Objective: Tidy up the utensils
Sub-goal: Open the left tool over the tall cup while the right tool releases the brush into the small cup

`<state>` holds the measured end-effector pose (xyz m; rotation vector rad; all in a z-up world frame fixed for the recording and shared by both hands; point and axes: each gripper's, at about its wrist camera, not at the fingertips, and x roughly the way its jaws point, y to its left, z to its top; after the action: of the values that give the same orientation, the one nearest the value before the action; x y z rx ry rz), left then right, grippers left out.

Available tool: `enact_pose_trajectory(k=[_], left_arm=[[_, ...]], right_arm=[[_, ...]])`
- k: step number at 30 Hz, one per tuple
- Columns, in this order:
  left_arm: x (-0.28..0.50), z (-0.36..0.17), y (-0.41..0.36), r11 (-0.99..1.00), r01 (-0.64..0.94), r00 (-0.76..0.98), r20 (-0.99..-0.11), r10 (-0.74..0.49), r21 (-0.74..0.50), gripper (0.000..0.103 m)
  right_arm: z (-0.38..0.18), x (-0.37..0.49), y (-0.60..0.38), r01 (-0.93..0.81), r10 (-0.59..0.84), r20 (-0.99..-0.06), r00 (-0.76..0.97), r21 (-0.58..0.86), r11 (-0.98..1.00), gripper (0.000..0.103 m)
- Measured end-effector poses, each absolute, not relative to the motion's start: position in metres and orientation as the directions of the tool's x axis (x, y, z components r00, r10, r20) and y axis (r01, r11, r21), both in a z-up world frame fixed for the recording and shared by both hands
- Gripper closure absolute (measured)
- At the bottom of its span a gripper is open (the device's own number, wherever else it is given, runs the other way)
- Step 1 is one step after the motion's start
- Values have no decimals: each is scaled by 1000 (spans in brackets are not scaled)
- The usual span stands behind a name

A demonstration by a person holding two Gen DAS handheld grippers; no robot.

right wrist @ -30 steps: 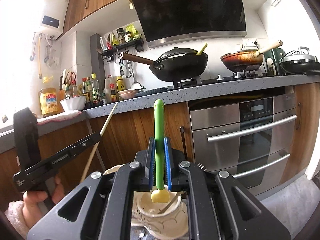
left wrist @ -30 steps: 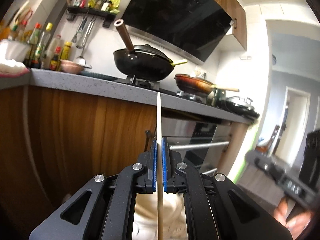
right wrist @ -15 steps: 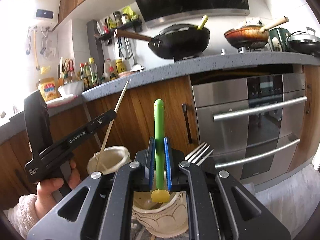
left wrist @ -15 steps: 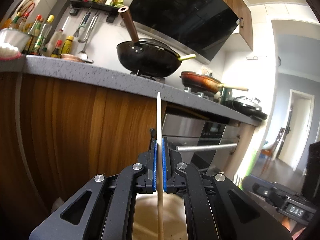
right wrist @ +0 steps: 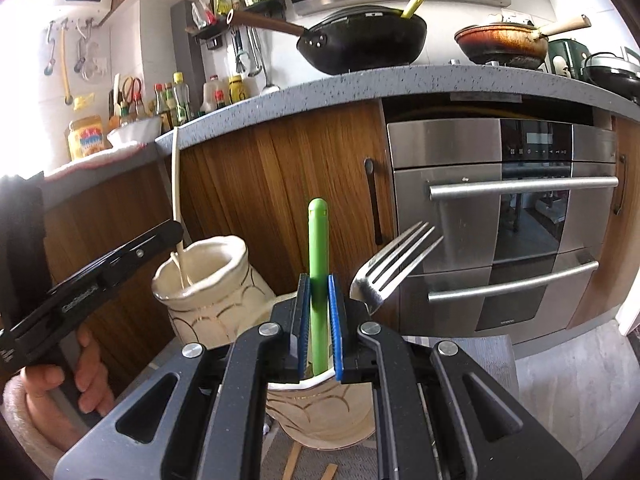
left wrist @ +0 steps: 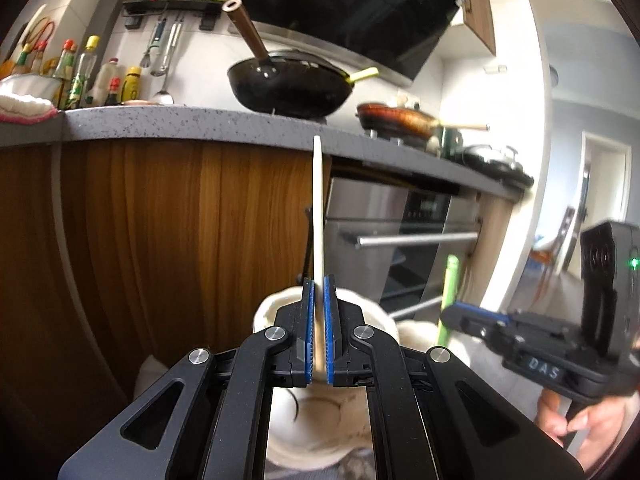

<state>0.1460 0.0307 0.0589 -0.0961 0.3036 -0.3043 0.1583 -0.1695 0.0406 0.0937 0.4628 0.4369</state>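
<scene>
My left gripper is shut on a pale chopstick held upright, its lower end inside a cream ceramic holder. That holder and the chopstick also show in the right wrist view. My right gripper is shut on a green-handled utensil standing upright over a second cream holder. A metal fork stands in that second holder, tines up. The right gripper with the green handle shows at the right of the left wrist view.
A wooden cabinet front and a steel oven stand close behind the holders. A grey counter above carries a black wok and bottles. Wooden sticks lie on the floor surface by the near holder.
Both grippers have moved down. The chopstick's lower end has gone into the left holder and the green utensil has sunk toward the near holder. The fork has come into view.
</scene>
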Motion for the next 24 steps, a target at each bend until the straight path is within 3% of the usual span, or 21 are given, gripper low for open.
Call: enact_pose_trajectory(k=[7, 11, 16, 18, 20, 24], left_arm=[[148, 51, 24, 951, 289, 893, -328, -308, -106, 98], [147, 51, 25, 952, 290, 896, -321, -306, -99, 86], [145, 53, 24, 954, 286, 902, -312, -298, -86, 84], [143, 56, 24, 956, 280, 906, -306, -292, -83, 78], [139, 59, 25, 959, 272, 915, -290, -282, -76, 65], [129, 65, 29, 966, 252, 930, -262, -258, -59, 54]], right_arm=[[33, 162, -162, -386, 414, -456, 788, 159, 909, 94], [32, 163, -161, -385, 411, -462, 786, 154, 910, 94], [32, 163, -160, -387, 413, -461, 786, 156, 909, 94], [34, 161, -161, -387, 414, -450, 791, 156, 909, 90], [38, 158, -164, -395, 426, -432, 795, 164, 904, 78], [47, 146, -169, -405, 435, -389, 812, 161, 900, 71]])
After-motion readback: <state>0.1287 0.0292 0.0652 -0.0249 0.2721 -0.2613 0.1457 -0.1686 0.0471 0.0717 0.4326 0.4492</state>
